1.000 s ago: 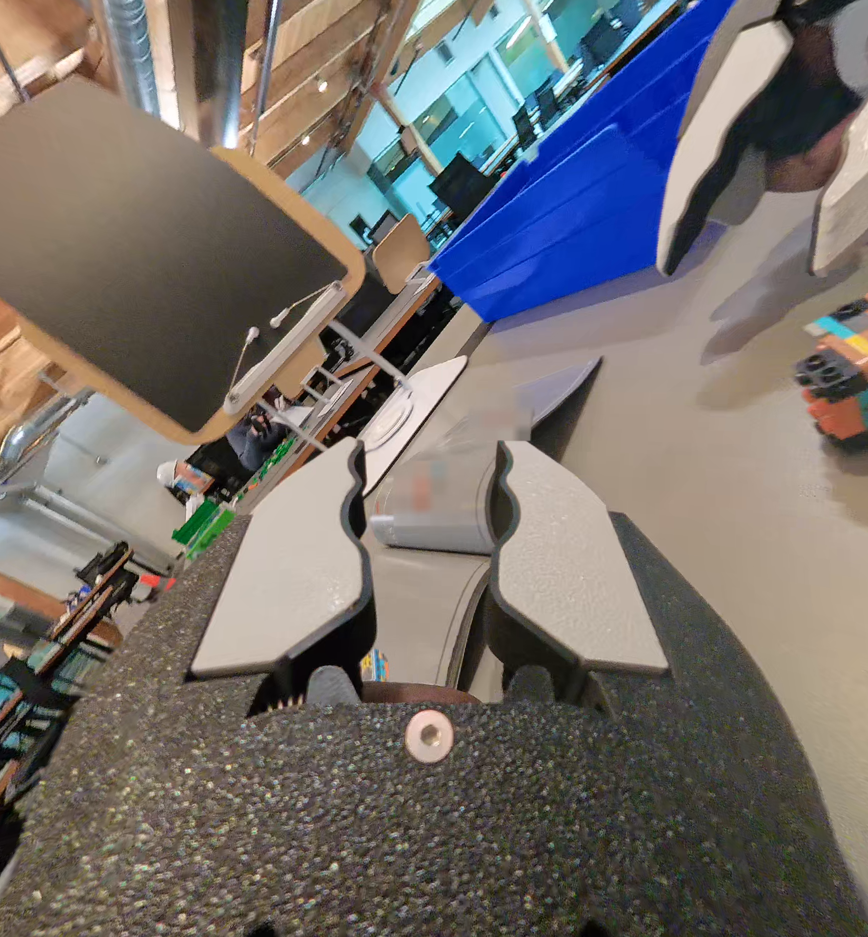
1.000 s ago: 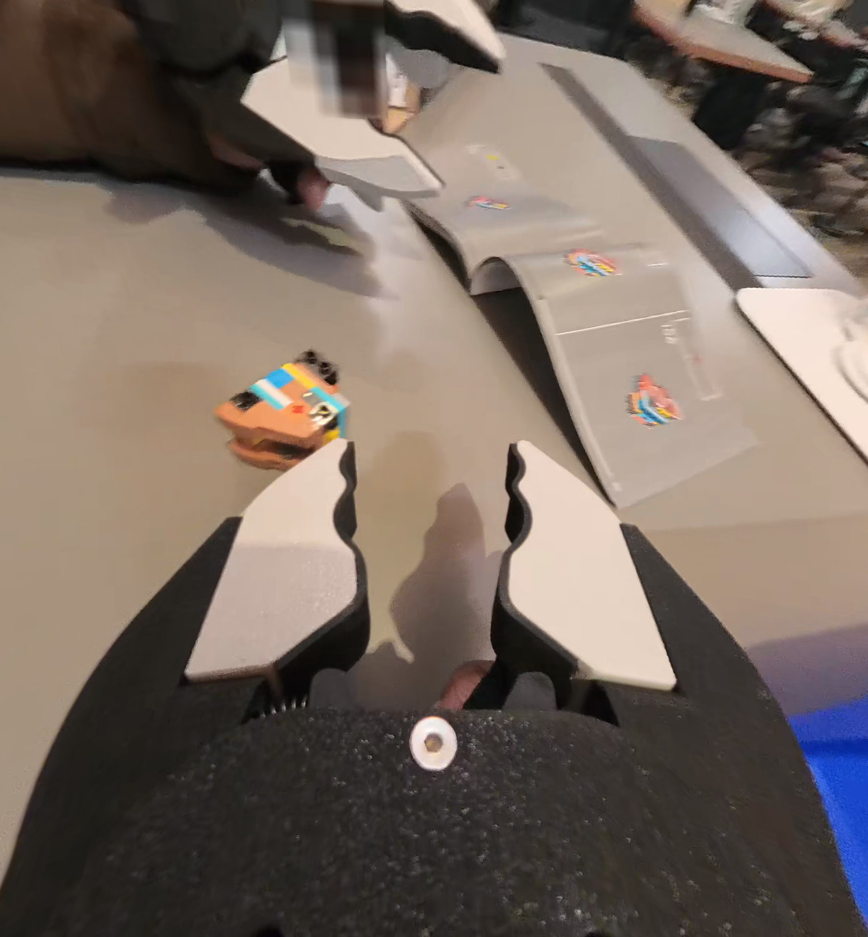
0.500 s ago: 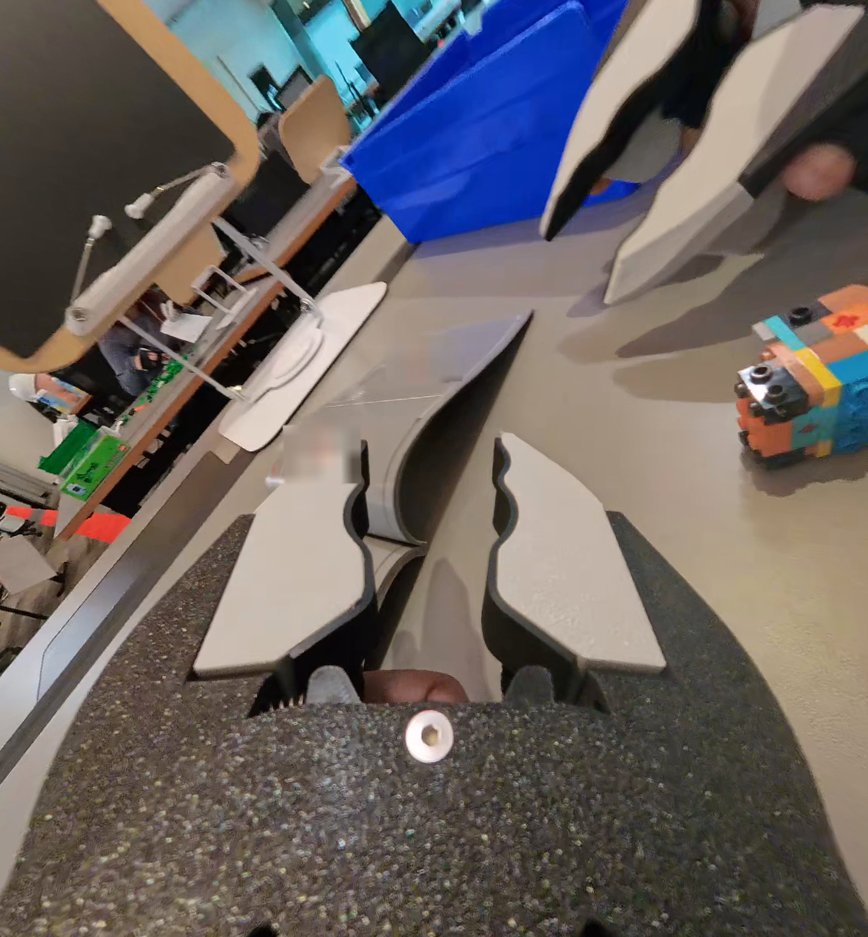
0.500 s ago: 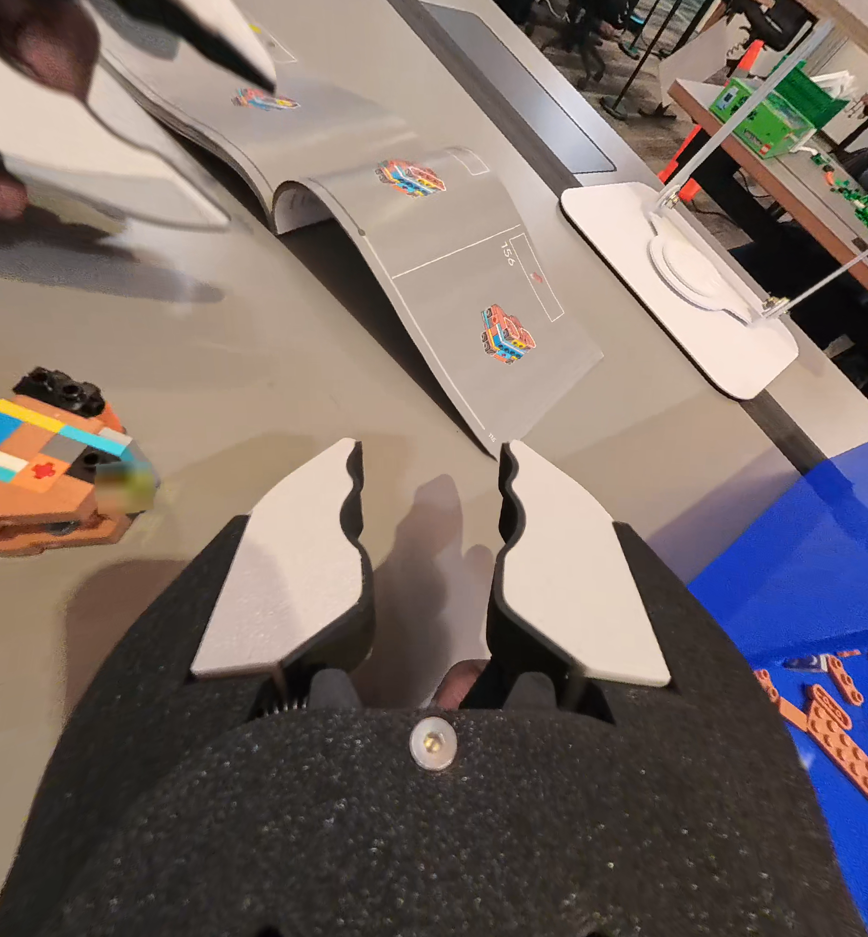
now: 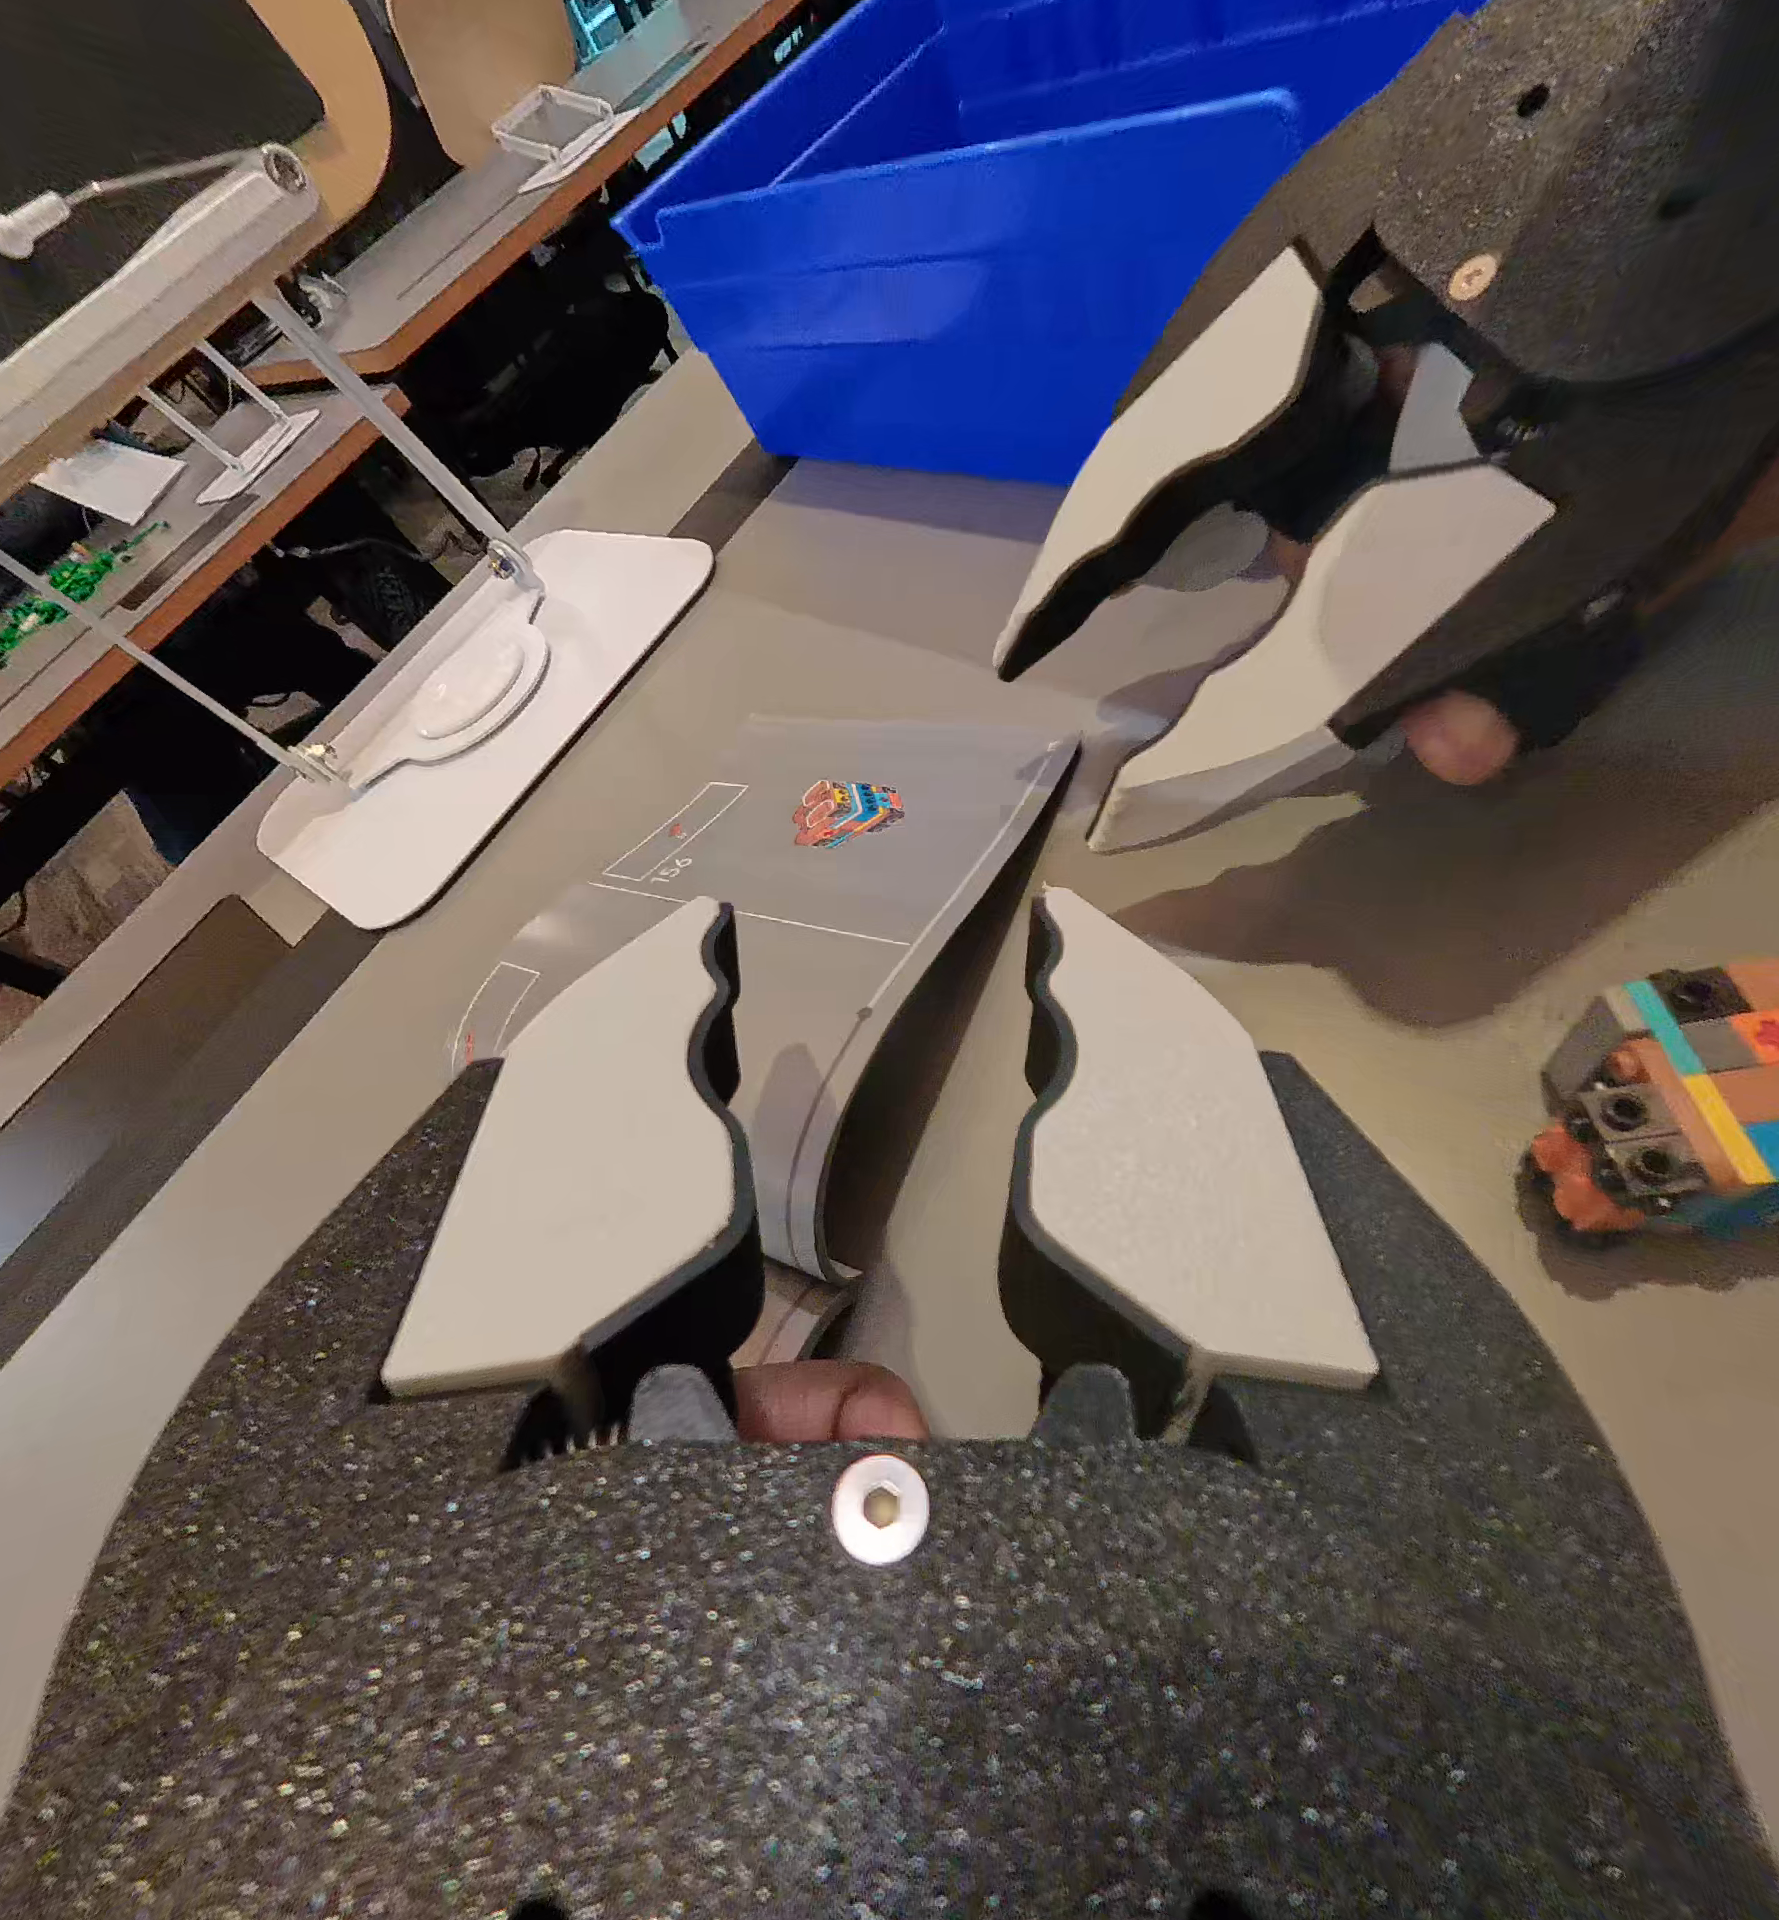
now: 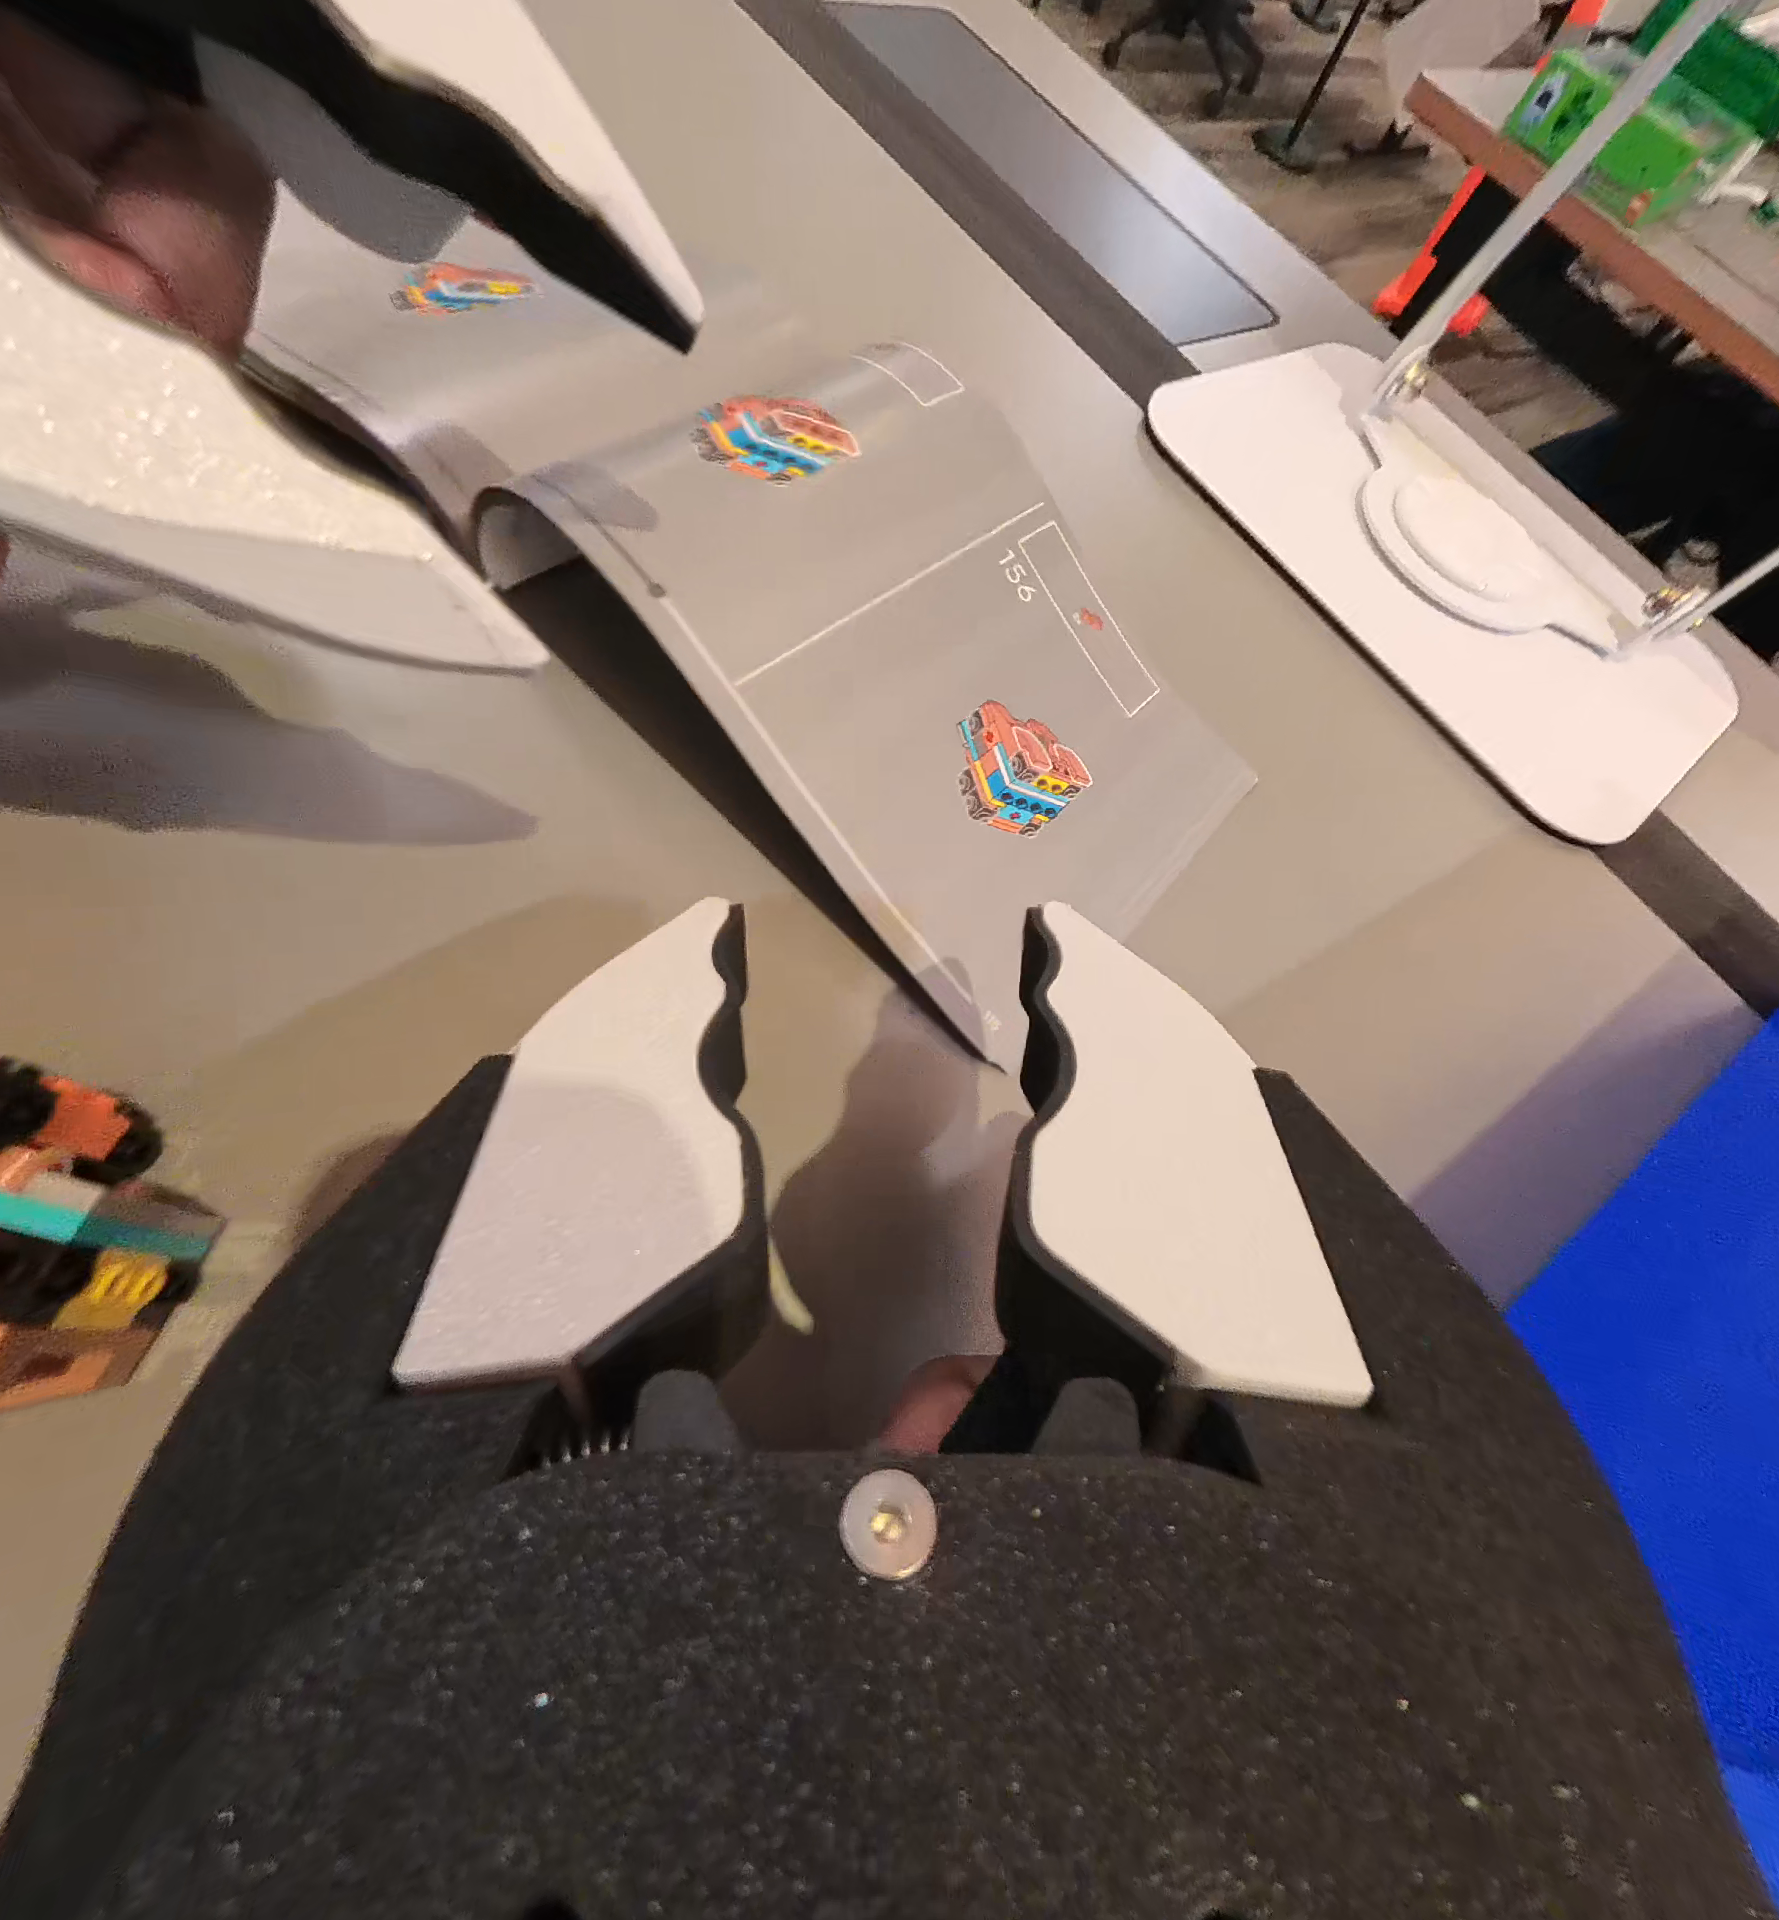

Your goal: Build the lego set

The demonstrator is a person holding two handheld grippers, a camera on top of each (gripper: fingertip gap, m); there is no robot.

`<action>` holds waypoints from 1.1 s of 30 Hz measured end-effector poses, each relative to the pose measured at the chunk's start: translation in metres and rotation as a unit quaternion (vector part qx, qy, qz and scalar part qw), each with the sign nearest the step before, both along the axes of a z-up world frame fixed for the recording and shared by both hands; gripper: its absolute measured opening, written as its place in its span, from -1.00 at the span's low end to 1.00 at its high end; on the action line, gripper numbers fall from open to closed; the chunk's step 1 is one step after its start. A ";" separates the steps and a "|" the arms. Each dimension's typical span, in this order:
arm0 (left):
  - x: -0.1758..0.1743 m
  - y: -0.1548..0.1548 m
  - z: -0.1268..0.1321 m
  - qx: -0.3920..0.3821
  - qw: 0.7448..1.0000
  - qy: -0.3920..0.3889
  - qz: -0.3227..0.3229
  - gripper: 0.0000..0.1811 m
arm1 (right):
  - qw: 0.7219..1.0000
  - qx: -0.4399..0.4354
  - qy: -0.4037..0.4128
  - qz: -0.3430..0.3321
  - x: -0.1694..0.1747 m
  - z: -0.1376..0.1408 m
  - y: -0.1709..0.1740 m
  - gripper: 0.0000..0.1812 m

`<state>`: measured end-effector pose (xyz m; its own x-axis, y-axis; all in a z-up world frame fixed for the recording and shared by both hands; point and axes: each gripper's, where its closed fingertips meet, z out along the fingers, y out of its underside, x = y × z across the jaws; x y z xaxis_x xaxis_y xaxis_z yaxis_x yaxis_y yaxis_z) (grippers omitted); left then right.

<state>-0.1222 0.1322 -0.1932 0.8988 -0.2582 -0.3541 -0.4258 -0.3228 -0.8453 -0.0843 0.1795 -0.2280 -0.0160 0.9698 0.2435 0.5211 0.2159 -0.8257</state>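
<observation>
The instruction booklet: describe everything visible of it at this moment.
The instruction booklet is a glossy grey paper manual lying open on the grey table. Its near page arches up from the spine and slopes down, its corner reaching between the right gripper fingers without being pinched. The pages carry small coloured pictures of the brick model, thin white outlined boxes and a step number. The left gripper, open, hovers over the far page; contact cannot be judged. A white stand base sits beside it.

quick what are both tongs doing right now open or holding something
Left tongs: open, empty, over the instruction booklet.
Right tongs: open, empty, at the booklet's corner.
</observation>
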 end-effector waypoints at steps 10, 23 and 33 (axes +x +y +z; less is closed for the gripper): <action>-0.006 -0.007 -0.010 0.049 0.999 0.004 0.022 -0.43 | 1.000 -0.019 0.007 0.002 -0.012 0.002 0.004 -0.45; -0.010 -0.011 -0.006 0.072 0.997 -0.003 0.032 -0.45 | 0.999 -0.037 -0.013 0.009 -0.012 -0.004 0.003 -0.46; -0.013 -0.011 -0.008 0.074 0.996 0.024 0.040 -0.46 | 0.999 -0.030 -0.010 0.008 -0.012 -0.003 0.003 -0.48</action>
